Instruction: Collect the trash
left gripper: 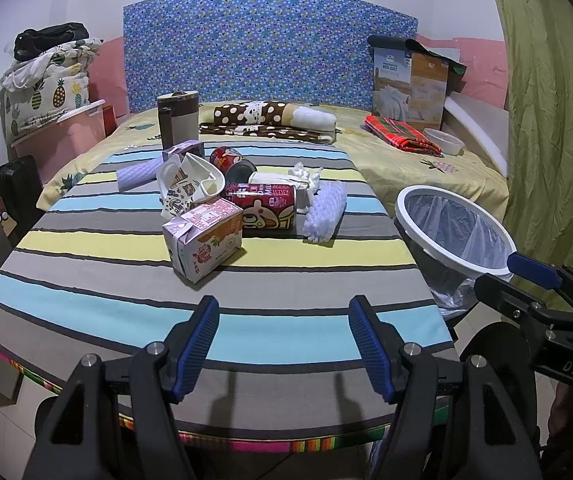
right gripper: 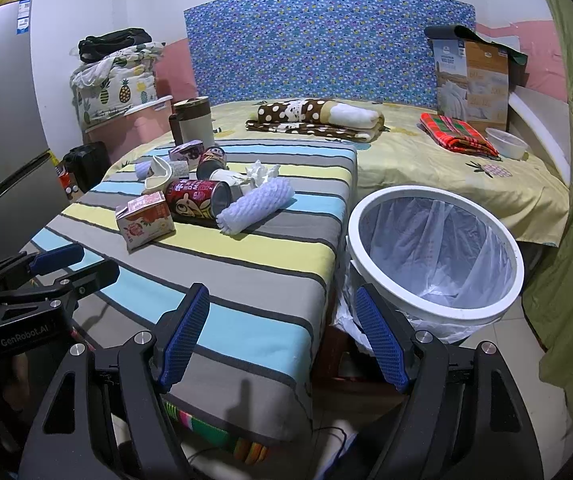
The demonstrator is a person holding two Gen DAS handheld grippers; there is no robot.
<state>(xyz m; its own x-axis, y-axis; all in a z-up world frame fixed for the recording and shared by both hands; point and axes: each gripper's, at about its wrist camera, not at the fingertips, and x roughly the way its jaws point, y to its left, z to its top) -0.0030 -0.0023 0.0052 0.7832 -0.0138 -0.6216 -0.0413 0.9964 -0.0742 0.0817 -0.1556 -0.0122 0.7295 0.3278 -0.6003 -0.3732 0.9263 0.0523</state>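
Trash heaped mid-counter on a striped cloth (left gripper: 222,312): a carton (left gripper: 206,240) nearest, lying on its side with long axis running left-near to right-far; behind it a red can (left gripper: 262,204) on its side, axis roughly crosswise, open end to the right in the right view; a white foam sleeve (left gripper: 325,213) just right of the can, axis running near to far. Farther back, a second can (left gripper: 232,162), a crushed paper bowl (left gripper: 190,182), crumpled tissue (left gripper: 306,174), a small purple box (left gripper: 184,150) and another foam piece (left gripper: 138,176).

All of it ahead of both grippers, well apart from either. Left gripper (left gripper: 284,344) squarely facing the carton, jaws wide and empty; likely the nearer one for a first pick. Right gripper (right gripper: 282,336) offset right, straddling the counter edge and the bin (right gripper: 390,296), jaws also wide and empty. Bin lined with a clear bag, standing on the floor just beside the counter's right edge, apparently empty.

Beyond the counter, a bed (left gripper: 406,152) with folded blankets, a plaid cloth, a box and a plastic tub; a patterned headboard (left gripper: 270,44) behind; green curtain (left gripper: 554,120) at right.
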